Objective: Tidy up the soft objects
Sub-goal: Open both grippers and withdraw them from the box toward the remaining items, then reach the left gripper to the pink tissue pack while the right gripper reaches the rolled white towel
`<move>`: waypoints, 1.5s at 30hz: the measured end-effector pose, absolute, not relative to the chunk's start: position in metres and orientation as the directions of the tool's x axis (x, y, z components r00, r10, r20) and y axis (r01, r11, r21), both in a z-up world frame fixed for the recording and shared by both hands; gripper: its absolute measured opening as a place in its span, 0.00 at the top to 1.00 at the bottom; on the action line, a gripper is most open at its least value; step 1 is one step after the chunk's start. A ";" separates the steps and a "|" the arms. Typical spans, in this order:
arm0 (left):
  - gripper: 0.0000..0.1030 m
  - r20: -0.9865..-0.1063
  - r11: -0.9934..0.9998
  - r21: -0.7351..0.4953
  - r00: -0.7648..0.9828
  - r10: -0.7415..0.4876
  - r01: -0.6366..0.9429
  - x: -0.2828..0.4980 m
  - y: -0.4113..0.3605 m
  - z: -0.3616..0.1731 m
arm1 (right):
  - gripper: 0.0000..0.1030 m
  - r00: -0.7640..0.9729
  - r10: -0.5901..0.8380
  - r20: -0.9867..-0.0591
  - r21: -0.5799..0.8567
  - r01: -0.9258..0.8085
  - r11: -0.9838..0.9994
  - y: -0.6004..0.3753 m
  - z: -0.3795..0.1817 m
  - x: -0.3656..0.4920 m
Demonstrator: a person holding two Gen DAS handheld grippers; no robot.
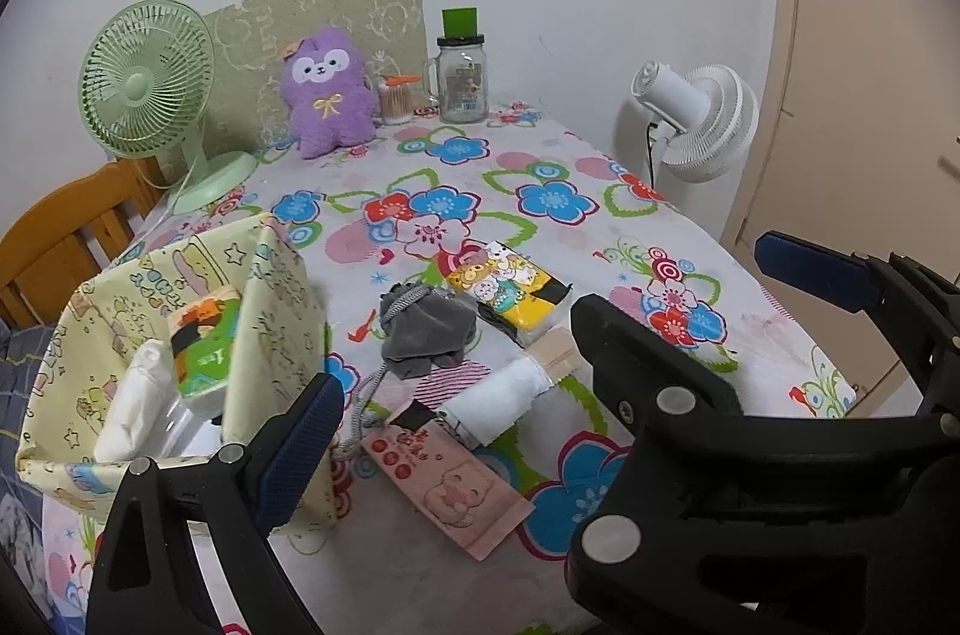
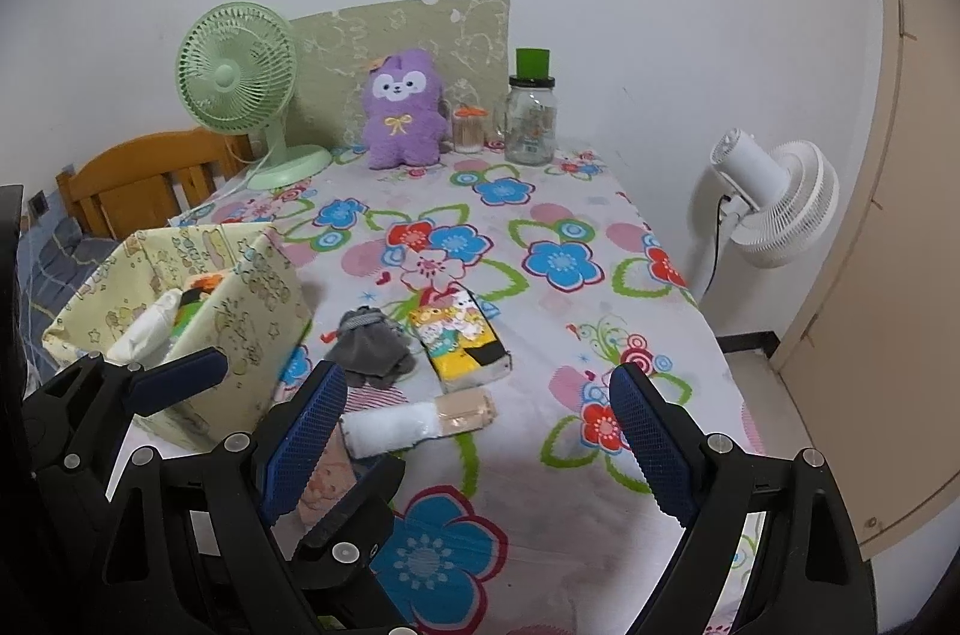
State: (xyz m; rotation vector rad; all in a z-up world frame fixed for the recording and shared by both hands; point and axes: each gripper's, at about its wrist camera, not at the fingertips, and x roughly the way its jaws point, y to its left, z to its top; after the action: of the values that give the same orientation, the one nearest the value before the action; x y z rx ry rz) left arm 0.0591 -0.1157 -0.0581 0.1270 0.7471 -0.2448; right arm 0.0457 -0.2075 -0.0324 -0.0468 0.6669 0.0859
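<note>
Both my tongs, left (image 1: 540, 377) and right (image 2: 480, 431), are wide and empty. The grey pouch (image 2: 372, 347) looks light and squishy; I'd pinch its middle.

Little can be read with certainty. The pink packet (image 1: 448, 487), lying near the front edge of the table (image 1: 600, 227), carries red Chinese characters and a row of red round marks above a cartoon pig, but the characters are too small to make out. The cream storage box (image 1: 276, 335) at the table's left edge has printed lettering along its rim, illegible. The glass jar (image 1: 462, 80) at the far edge bears a label, also unreadable.
</note>
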 end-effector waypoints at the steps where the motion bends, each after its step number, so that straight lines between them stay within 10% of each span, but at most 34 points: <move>1: 0.06 -0.688 0.964 0.028 0.705 -0.173 0.263 0.060 -0.117 -0.059 | 0.11 0.781 0.064 -0.621 -0.015 -0.094 0.995 -0.209 -0.034 0.047; 45: 0.07 -0.831 0.998 0.018 0.555 0.045 -0.054 0.085 -0.125 -0.128 | 0.11 0.672 0.045 -0.739 0.017 -0.047 0.999 -0.248 -0.099 0.091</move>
State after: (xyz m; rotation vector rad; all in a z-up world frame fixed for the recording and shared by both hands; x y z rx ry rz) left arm 0.0849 -0.1253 -0.1281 -0.0101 0.9808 0.0585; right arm 0.0909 -0.2477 -0.0994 -0.0035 0.8324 0.0518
